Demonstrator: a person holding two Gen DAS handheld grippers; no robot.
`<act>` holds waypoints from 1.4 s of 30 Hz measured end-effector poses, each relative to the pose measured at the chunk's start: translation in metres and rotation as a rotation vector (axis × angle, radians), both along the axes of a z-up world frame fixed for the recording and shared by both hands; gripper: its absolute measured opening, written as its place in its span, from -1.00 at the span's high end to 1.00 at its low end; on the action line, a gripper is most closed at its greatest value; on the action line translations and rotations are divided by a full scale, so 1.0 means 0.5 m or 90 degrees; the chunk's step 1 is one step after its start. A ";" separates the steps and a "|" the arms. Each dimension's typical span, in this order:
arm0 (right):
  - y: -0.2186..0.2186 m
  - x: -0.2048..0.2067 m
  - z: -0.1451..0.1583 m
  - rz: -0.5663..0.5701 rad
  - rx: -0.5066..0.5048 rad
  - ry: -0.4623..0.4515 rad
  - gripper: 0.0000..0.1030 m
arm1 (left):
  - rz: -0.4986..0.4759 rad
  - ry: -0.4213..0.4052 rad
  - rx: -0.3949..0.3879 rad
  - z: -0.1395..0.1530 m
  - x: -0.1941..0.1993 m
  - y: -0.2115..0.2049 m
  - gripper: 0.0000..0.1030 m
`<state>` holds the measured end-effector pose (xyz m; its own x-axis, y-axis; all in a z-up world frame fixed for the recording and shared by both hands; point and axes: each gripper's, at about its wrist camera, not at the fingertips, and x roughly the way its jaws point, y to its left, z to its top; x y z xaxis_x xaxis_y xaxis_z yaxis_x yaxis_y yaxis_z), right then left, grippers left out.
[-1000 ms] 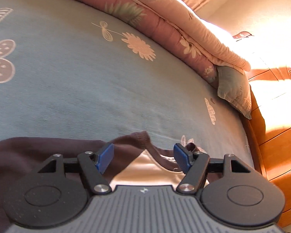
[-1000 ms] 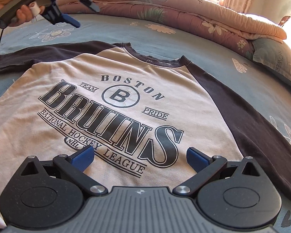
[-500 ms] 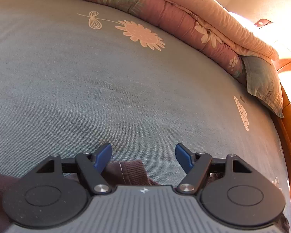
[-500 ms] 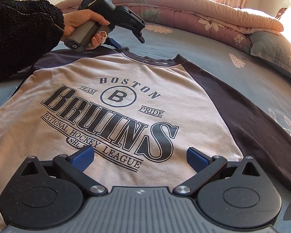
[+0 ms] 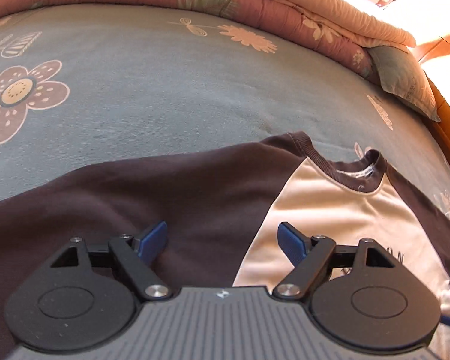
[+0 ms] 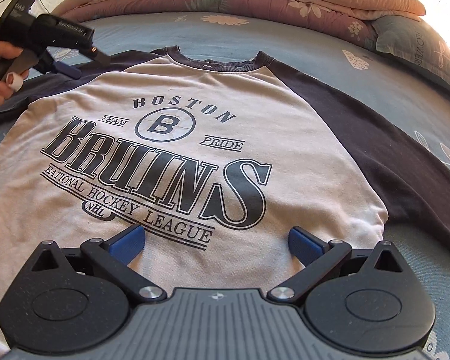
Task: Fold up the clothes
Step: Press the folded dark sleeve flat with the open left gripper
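Sweatshirt (image 6: 177, 156) spread flat, print up, on bed (image 6: 330, 69), ready for a first fold. Left gripper (image 5: 223, 238) over dark shoulder beside collar (image 5: 339, 174), jaws just widened, nothing pinched. Right gripper (image 6: 216, 240) spread above hem, likewise unladen.

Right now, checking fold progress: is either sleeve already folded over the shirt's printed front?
No: in the right wrist view the shirt lies flat, both dark sleeves spread outward on the bed.
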<state>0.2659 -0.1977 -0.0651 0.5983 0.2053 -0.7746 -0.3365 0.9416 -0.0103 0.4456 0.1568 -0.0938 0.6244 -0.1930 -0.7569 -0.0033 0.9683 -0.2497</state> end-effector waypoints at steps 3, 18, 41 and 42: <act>-0.002 0.004 -0.003 -0.007 0.004 -0.009 -1.00 | -0.017 -0.039 0.097 -0.002 -0.068 -0.021 -0.61; 0.012 0.023 -0.002 -0.021 0.002 -0.038 -1.00 | -0.021 -0.120 0.046 0.025 -0.185 0.077 -0.96; 0.634 0.231 0.036 0.196 0.009 0.012 -1.00 | 0.248 -0.056 0.019 0.025 -0.247 0.372 -0.95; 0.640 0.217 0.018 0.200 0.002 0.031 -1.00 | 0.251 -0.062 0.020 0.028 -0.251 0.377 -0.95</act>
<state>0.3742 0.1223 -0.0563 0.4668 0.3773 -0.7998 -0.6114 0.7911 0.0164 0.3202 0.3453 -0.0797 0.7150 0.0974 -0.6923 -0.3537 0.9045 -0.2381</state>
